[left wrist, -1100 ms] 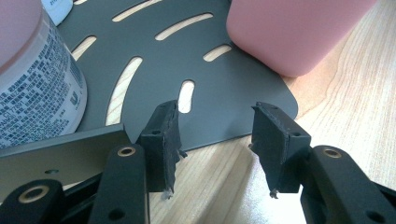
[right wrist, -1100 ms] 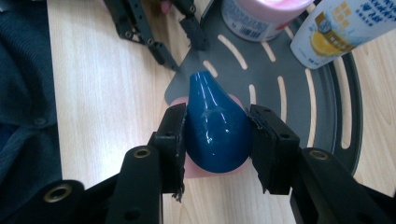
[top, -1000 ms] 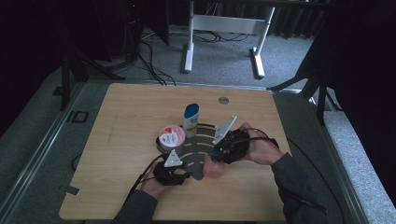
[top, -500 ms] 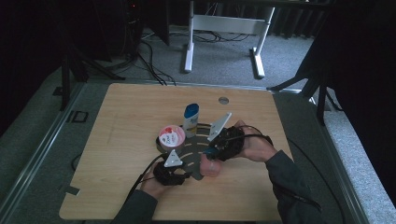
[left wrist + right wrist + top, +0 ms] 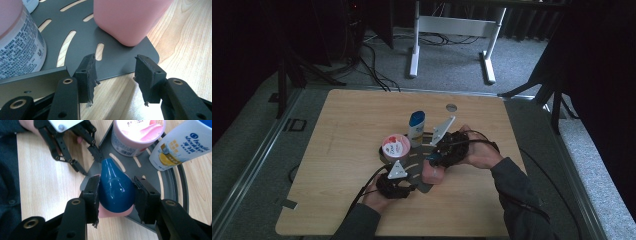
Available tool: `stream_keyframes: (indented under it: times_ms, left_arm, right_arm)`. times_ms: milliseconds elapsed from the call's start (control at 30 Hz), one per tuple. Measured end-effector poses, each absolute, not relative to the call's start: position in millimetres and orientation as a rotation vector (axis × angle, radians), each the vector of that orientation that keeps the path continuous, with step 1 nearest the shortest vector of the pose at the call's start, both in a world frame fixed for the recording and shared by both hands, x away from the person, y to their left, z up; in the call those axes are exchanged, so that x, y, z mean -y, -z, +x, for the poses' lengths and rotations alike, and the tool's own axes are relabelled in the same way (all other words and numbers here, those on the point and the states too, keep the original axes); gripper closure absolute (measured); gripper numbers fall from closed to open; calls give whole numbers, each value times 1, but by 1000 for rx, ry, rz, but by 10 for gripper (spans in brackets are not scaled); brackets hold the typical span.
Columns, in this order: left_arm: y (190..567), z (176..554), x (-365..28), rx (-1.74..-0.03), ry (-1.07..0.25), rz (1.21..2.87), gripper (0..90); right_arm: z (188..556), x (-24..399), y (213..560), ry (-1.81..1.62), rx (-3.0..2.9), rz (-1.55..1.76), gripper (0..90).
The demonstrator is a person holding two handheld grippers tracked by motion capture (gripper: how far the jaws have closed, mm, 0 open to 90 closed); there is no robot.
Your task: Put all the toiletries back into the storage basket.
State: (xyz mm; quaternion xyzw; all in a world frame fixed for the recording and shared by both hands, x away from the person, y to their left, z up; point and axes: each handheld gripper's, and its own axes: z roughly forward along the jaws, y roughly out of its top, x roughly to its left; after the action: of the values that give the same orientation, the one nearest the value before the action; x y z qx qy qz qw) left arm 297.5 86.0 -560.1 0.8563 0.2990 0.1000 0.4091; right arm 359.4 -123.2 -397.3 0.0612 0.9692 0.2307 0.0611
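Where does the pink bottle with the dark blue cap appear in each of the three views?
High view: the pink bottle with the dark blue cap stands at lower centre, on the near right corner of the dark slotted tray.
Left gripper view: its pink body is at the top, right of centre.
Right gripper view: its blue cap sits at centre, between the right gripper jaws.
Shared landmark: the dark slotted tray.

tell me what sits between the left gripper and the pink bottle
Nothing stands there. In the left gripper view, the left gripper has its jaws open at the dark slotted tray's edge, and bare tray runs up to the pink bottle.
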Motion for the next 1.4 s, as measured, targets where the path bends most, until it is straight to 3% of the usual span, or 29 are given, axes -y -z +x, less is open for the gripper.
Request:
stream_keyframes:
  times_ms: [1400]
  left_arm:
    - [560,298,-86,-755,-248,2155,515]
  right_arm:
    - [418,116,400,-705,-2831,413,586]
